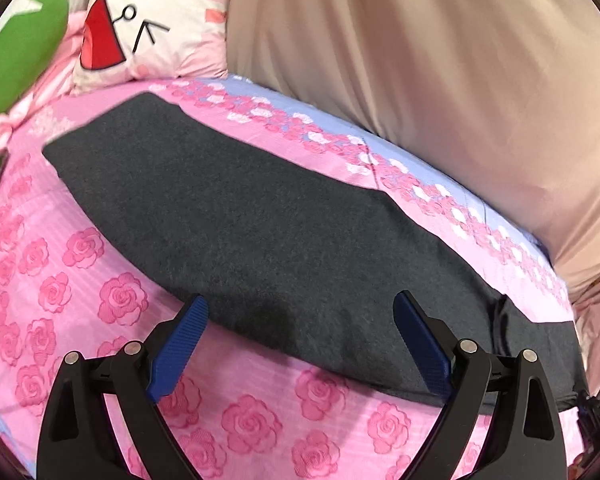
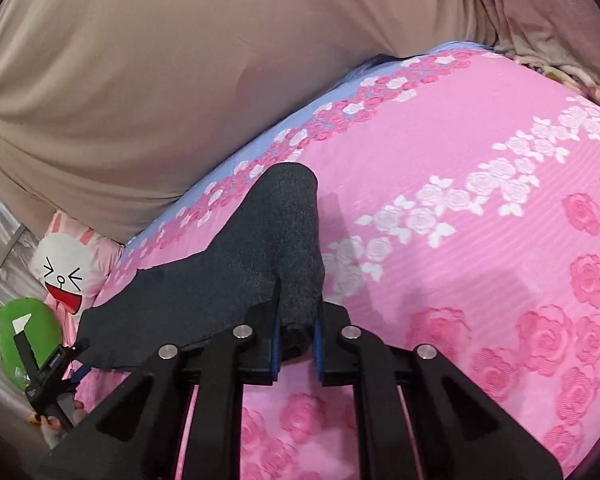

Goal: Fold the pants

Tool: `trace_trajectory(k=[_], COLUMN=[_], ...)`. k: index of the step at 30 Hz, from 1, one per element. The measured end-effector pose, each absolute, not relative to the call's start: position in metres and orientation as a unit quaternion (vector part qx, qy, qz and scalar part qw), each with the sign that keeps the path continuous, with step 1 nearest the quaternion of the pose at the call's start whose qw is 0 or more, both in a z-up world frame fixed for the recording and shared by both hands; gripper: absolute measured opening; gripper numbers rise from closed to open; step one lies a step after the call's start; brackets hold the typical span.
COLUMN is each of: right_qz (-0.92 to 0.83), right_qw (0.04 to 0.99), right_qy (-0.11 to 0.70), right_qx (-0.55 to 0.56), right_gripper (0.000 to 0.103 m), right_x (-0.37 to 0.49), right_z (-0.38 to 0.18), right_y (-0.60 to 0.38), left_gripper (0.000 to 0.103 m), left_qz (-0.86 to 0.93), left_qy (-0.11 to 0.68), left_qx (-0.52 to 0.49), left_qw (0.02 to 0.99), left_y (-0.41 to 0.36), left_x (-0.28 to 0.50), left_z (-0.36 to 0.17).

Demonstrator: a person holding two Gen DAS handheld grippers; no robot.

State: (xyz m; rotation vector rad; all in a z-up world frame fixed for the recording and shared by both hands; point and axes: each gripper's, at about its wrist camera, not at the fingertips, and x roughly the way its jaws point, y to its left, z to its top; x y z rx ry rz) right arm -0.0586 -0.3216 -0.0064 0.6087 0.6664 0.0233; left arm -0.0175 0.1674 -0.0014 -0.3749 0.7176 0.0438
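The dark grey pants [image 1: 260, 232] lie folded into a long strip across the middle of the left wrist frame, on a pink rose-print bedsheet [image 1: 60, 280] over a bed. The left tool [image 1: 300, 312], at the bottom centre of that frame, has its blue pads [image 1: 180, 352] wide apart over the near edge of the pants, clamping nothing. In the right wrist frame the right tool [image 2: 298, 344], bottom centre, is clamped on one end of the pants [image 2: 268, 248], which rises lifted and bunched from the pads toward the frame's middle. A bunny-face pillow [image 1: 140, 20] sits at the upper left of the left frame, with a green cushion [image 1: 16, 56] at the far left edge. Beige cloth [image 2: 180, 60] fills the top of both frames. At the lower left of the right frame the left tool appears again; small writing on it is too blurred to read.
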Motion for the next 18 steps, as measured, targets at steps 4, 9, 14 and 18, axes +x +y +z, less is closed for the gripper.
trace_trajectory(k=[4, 9, 14, 18], right_qz=[-0.018, -0.098, 0.054, 0.16], right_qw=[0.9, 0.897, 0.932, 0.918], right_qy=[0.307, 0.323, 0.306, 0.354], right_qx=[0.308, 0.285, 0.189, 0.084], right_gripper=[0.01, 0.021, 0.045, 0.044], right_x=[-0.083, -0.1, -0.086, -0.054], right_z=[-0.004, -0.007, 0.027, 0.009], right_y=[-0.352, -0.379, -0.292, -0.2], left_gripper=[0.092, 0.092, 0.092, 0.092], left_qz=[0.008, -0.016, -0.017, -0.02], left_qy=[0.355, 0.367, 0.364, 0.362], left_qx=[-0.167, -0.153, -0.131, -0.141], left_qw=[0.92, 0.917, 0.922, 0.921], left_y=[0.153, 0.133, 0.124, 0.128], left_x=[-0.017, -0.012, -0.009, -0.01], left_z=[0.003, -0.008, -0.011, -0.013])
